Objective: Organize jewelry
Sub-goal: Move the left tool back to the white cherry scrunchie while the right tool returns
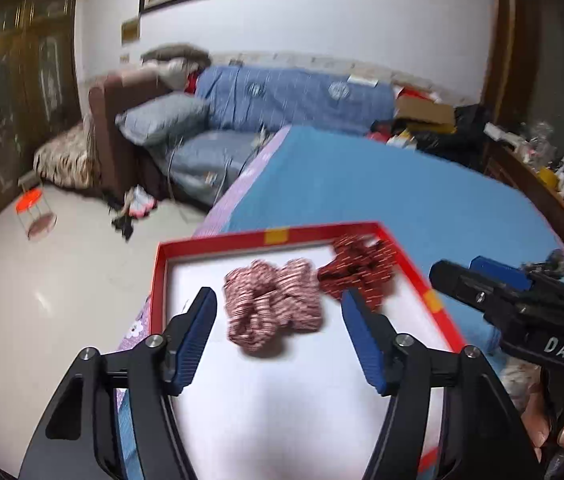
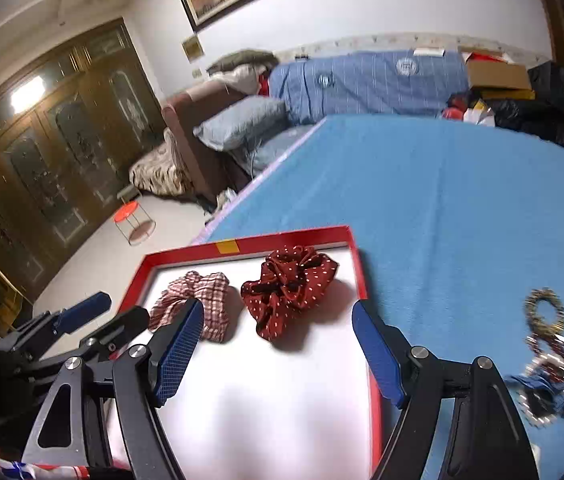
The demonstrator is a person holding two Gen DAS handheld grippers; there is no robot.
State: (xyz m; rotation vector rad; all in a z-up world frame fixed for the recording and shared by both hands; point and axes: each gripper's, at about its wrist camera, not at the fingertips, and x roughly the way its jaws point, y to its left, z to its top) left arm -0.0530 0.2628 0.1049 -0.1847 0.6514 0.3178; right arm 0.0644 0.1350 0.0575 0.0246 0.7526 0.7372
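In the shallow red cardboard box with a white floor, a pink checked fabric scrunchie is seen at the left and a dark red dotted scrunchie beside it, apart. Both the left gripper and the right gripper are held wide open above the box, with nothing gripped. On the blue bed cover at the right, a loose heap of beaded hair ties is left; these are judged light and soft, probably best pinched at the gathered rim.

A red-rimmed box with a white floor holds a red-and-white checked scrunchie and a dark red, white-dotted scrunchie. The cloth beneath is plain blue.
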